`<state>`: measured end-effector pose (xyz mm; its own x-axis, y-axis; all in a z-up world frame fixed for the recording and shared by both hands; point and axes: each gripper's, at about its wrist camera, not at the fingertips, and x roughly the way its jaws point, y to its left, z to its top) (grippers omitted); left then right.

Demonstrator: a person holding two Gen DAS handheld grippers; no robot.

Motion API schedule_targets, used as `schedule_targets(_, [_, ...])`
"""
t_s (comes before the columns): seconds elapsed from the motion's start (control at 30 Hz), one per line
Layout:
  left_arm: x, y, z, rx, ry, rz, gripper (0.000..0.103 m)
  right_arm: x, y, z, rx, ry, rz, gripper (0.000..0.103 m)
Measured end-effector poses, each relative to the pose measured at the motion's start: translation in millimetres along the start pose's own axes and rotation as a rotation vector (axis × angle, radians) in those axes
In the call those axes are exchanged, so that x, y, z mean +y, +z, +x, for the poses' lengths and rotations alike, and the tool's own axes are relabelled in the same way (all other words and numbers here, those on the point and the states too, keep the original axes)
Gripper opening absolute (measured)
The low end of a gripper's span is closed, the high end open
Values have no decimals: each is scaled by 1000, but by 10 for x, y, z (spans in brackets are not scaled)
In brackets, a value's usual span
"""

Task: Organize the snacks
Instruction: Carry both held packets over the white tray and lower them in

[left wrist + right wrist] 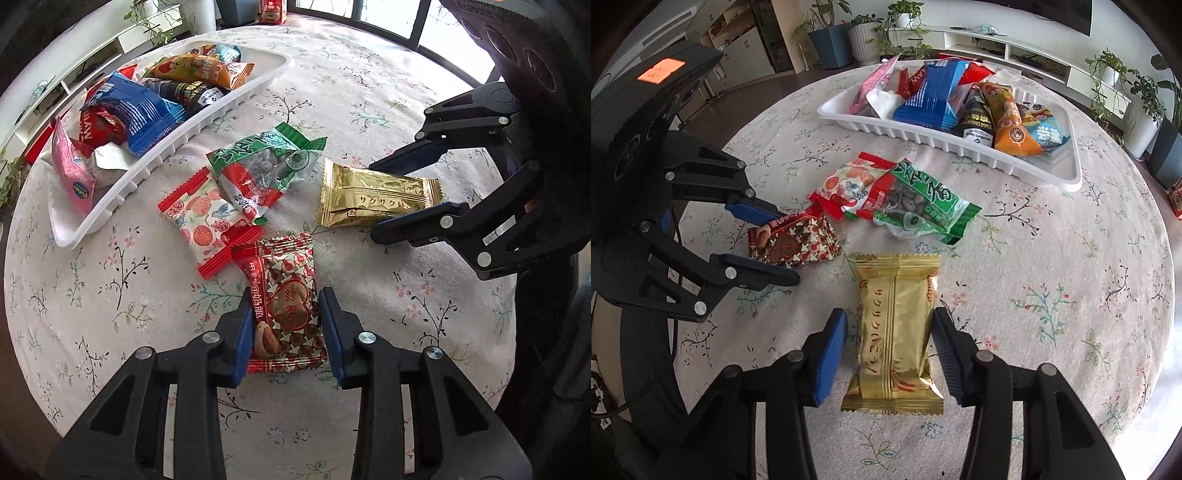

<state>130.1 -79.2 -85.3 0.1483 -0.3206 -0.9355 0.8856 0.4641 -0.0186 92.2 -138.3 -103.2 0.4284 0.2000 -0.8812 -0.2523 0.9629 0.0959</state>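
Note:
A red-brown patterned snack packet point(291, 314) lies flat on the floral tablecloth. My left gripper point(285, 295) straddles it with both blue pads pressing its long edges. In the right wrist view that packet point(794, 240) sits between the left gripper's point(786, 247) fingers. A gold packet point(897, 325) lies between the fingers of my right gripper point(889, 314). The right finger touches its edge, while cloth shows between the left pad and the packet. A white tray point(184, 142) at the back holds several snack packets.
A green-and-red packet point(266, 158) and a red-and-white packet point(207, 218) lie overlapping between the tray point(923, 136) and the grippers. The round table's edge curves close behind the tray. Potted plants and a low white shelf stand beyond it.

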Motion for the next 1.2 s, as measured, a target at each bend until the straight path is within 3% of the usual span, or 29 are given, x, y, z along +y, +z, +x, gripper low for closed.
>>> schedule_targets(0.13, [-25, -27, -30, -9, 9, -16, 20, 19, 16, 11, 10, -17, -15, 44])
schedule_targets(0.27, [-88, -85, -51, -15, 19, -31, 19, 41, 35, 17, 19, -40, -28, 35])
schedule_targets(0.53, [-135, -201, -155, -63, 4, -90, 17, 39, 20, -21, -4, -25, 3, 33])
schedule_targets(0.9, [185, -270, -572, -239, -74, -280, 17, -152, 35, -376, -127, 35, 139, 33])
schedule_targets(1.2, [706, 22, -982, -371, -45, -381, 17, -566, 274, -719, -237, 4, 240, 33])
